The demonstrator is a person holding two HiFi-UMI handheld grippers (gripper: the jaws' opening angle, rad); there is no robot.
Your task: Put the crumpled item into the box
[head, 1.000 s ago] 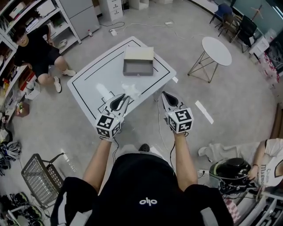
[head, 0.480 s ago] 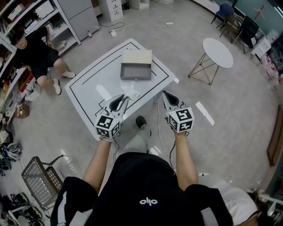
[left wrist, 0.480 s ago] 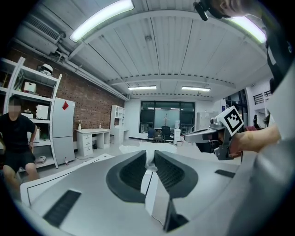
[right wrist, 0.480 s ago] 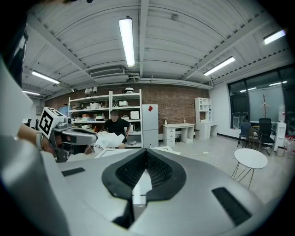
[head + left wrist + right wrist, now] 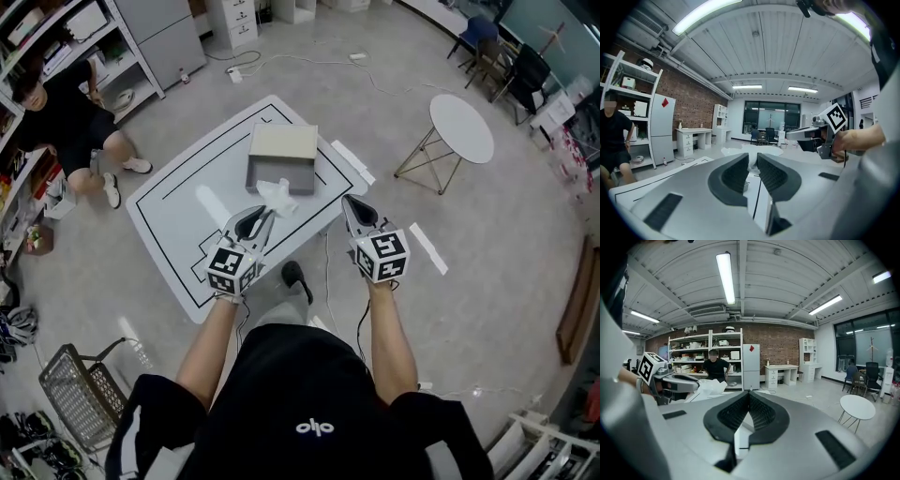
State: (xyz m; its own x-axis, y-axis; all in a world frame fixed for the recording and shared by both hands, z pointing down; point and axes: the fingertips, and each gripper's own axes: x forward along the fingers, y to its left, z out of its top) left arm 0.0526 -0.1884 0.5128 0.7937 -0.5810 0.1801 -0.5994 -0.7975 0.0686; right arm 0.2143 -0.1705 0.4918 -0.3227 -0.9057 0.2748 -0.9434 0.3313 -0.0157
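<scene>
The white crumpled item hangs from the tips of my left gripper, which is shut on it just before the front wall of the grey box. The box stands open on the low white table, its beige lid lying behind it. In the left gripper view the item shows white in the narrow gap between the pads of my left gripper. My right gripper hovers past the table's right edge. Its jaws are shut with nothing in them in the right gripper view, where the item shows at the left.
A person sits on the floor by the shelves at the left. A round white side table stands at the right. A wire basket is at the lower left. A cable runs over the floor by the table.
The table and box have come nearer under both grippers. The crumpled item, still at the left gripper's tips, now hangs at the box's front wall.
</scene>
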